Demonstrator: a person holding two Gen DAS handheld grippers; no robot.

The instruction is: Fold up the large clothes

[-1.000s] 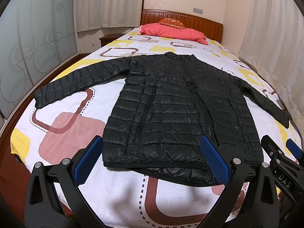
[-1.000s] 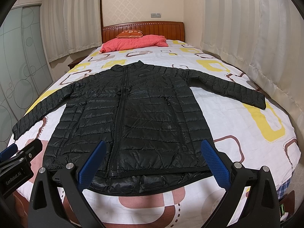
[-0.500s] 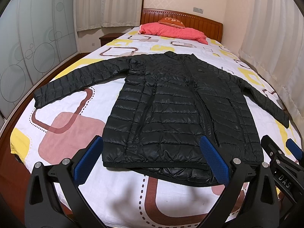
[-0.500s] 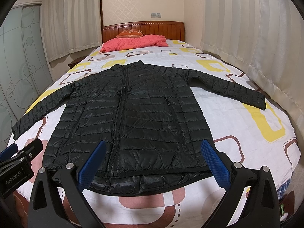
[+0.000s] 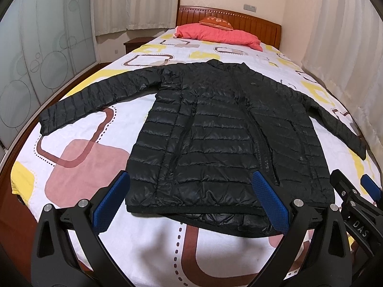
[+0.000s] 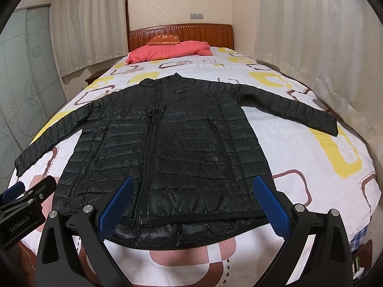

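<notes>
Nothing has shifted since the earlier frames: the left gripper (image 5: 191,198) and the right gripper (image 6: 191,202) both hang with fingers spread wide and holding nothing, their blue pads (image 5: 111,197) poised above the foot of the bed (image 5: 148,246). Just beyond and between each pair of fingertips lies the hem of the black puffer jacket (image 5: 215,129), spread flat and zipped, front up, both sleeves stretched outward past the fingers on either side. Farther ahead a red pillow (image 5: 215,35) rests against the wooden headboard (image 5: 258,24).
</notes>
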